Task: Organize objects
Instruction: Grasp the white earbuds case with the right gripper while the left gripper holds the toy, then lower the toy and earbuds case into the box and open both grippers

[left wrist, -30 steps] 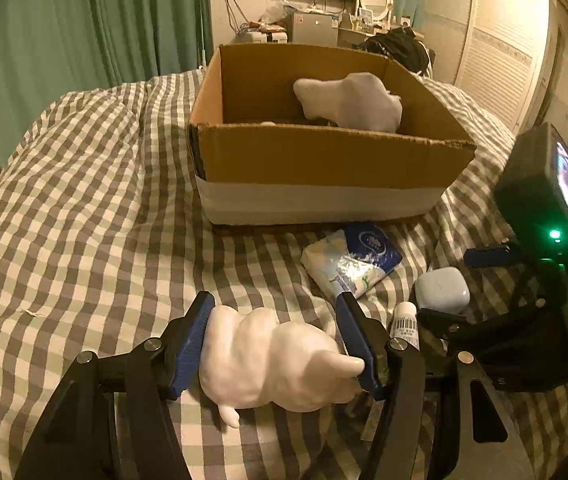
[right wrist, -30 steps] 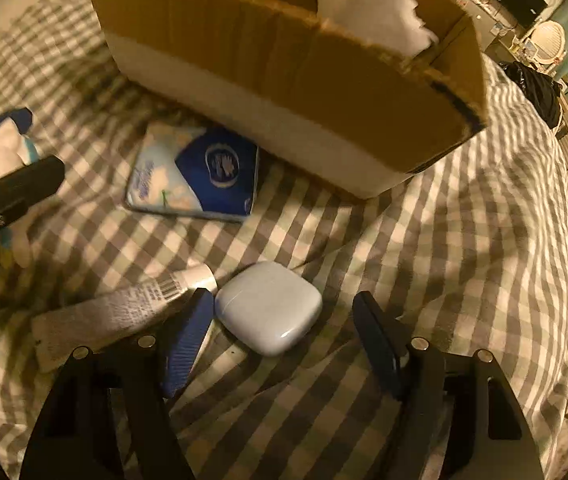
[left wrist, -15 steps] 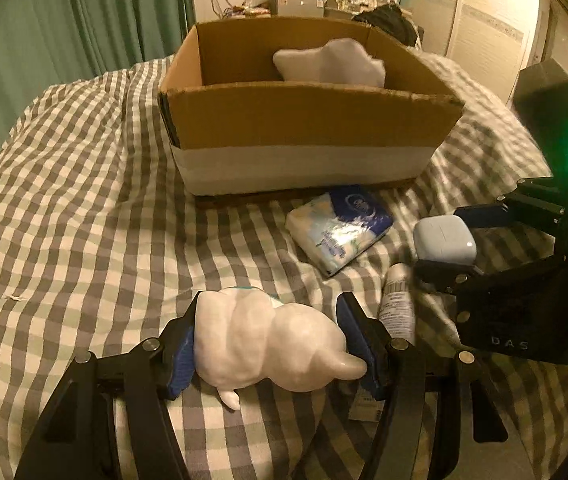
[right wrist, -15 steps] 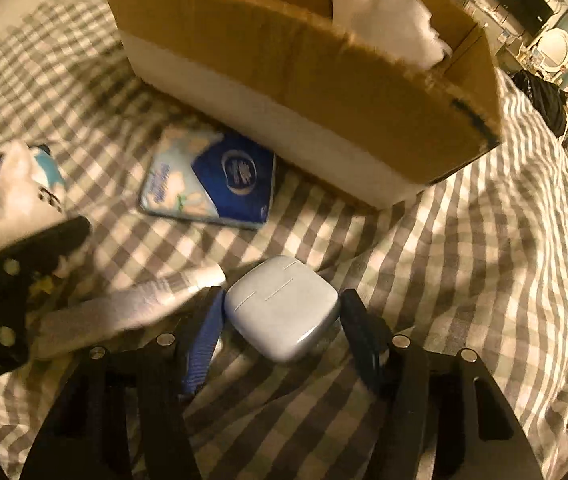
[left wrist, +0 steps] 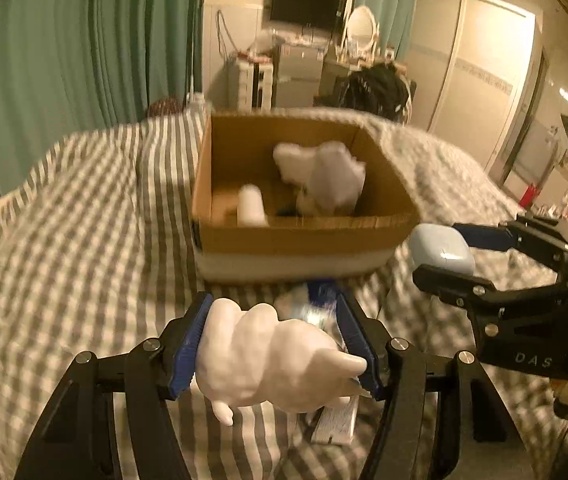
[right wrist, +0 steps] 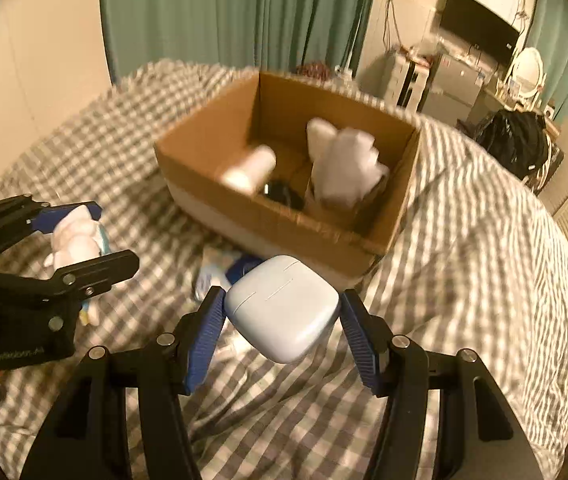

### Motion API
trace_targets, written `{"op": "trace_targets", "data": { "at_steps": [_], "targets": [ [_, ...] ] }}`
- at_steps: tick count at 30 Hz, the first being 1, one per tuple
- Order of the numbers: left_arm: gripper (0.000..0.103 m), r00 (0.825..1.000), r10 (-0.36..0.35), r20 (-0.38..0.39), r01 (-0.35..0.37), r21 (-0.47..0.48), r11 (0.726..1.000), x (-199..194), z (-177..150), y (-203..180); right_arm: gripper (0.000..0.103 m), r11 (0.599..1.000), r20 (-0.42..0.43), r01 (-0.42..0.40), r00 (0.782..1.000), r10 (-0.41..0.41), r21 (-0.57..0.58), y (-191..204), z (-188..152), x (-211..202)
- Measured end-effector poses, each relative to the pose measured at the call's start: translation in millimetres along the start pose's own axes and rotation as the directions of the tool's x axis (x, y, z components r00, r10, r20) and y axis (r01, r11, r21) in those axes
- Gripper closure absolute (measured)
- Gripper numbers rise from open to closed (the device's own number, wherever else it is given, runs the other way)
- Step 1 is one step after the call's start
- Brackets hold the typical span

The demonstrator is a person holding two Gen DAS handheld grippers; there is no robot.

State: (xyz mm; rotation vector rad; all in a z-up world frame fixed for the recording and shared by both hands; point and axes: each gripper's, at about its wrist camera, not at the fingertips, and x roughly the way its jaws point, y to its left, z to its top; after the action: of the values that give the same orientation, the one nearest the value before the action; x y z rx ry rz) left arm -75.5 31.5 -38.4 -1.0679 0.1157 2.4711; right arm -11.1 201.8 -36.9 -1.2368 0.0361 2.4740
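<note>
While the left gripper [left wrist: 274, 344] hung above the checked bedspread [left wrist: 84, 264], its blue pads [left wrist: 188, 344] were closed partway on a white plush toy [left wrist: 272, 356], which filled the whole gap between them; the toy's body pressed against the left pad and its pointed limb reached the right one; a small foot dangled below the jaws. Ahead of that claw, and just beyond its fingertips, lay a blurred blue-and-white tissue pack [left wrist: 315, 300] on the bedspread; under the right finger a white tube [left wrist: 335, 420] lay flat. Farther ahead stood the open cardboard box [left wrist: 303, 240], which held a white cylinder [left wrist: 251, 205], another white plush [left wrist: 323, 174] and a dark item too blurred to name. To the right of the left claw, and a little higher, the right gripper [right wrist: 282, 316] was closed partway on a pale blue earbud case [right wrist: 284, 308]; the case sat square between the pads [right wrist: 204, 340], touching both, tilted with one corner downward and clear of the bedspread. Ahead of the right claw stood the same box, its near corner just beyond the case; the tissue pack lay below and slightly left of its fingertips.
</note>
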Motion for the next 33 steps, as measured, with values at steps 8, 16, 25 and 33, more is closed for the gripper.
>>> {"op": "trace_targets", "data": {
  "at_steps": [8, 16, 25, 33],
  "targets": [
    [0.038, 0.992, 0.029, 0.123, -0.032, 0.023, 0.999, -15.1, 70.1, 1.0, 0.045, 1.000, 0.131, 0.005, 0.991, -0.007, 0.017, -4.0, 40.0, -31.4],
    [0.038, 0.986, 0.049, 0.161, -0.050, 0.006, 0.999, 17.0, 128.7, 8.6, 0.045, 0.998, 0.211, -0.026, 0.977, 0.013, 0.060, -28.9, 85.9, -35.2],
    [0.038, 0.996, 0.046, 0.073, -0.049, 0.047, 0.998, 99.3, 128.7, 9.2, 0.045, 0.996, 0.172, -0.050, 0.984, 0.036, 0.075, -52.4, 111.7, 12.3],
    [0.038, 0.999, 0.041, 0.032, -0.042, 0.039, 0.998, 129.2, 115.3, 14.9, 0.045, 0.982, 0.057, -0.119, 0.992, 0.112, 0.149, -70.7, 96.0, 75.0]
  ]
}}
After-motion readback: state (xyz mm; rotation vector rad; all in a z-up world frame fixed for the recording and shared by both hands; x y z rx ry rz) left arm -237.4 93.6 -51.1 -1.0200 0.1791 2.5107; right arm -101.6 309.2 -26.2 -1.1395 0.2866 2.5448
